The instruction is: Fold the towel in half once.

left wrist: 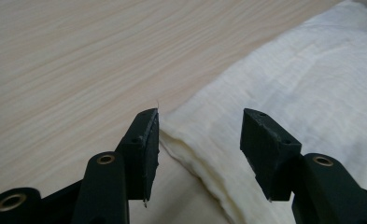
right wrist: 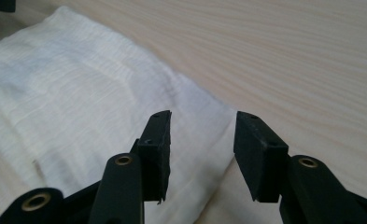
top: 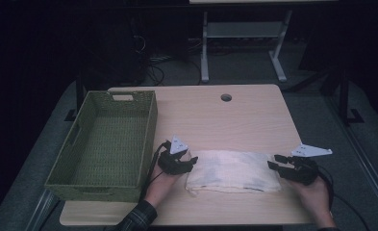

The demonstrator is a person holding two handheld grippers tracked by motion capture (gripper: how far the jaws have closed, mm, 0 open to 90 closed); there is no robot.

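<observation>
A folded white cloth (top: 232, 171) lies flat on the light wooden table (top: 234, 120), near its front edge. My left gripper (top: 190, 161) sits at the cloth's left end, jaws open, with the folded corner (left wrist: 190, 140) lying between and under them, untouched by the pads. My right gripper (top: 273, 161) is at the cloth's right end, jaws open as well, above the cloth's corner (right wrist: 204, 154). In the right gripper view the cloth (right wrist: 78, 93) spreads away to the left. Nothing is gripped by either one.
A green woven basket (top: 85, 144) stands empty on the table's left side, close to my left hand. A cable hole (top: 226, 97) sits near the far edge. Beyond the table a white desk frame (top: 244, 43) stands on the dark floor.
</observation>
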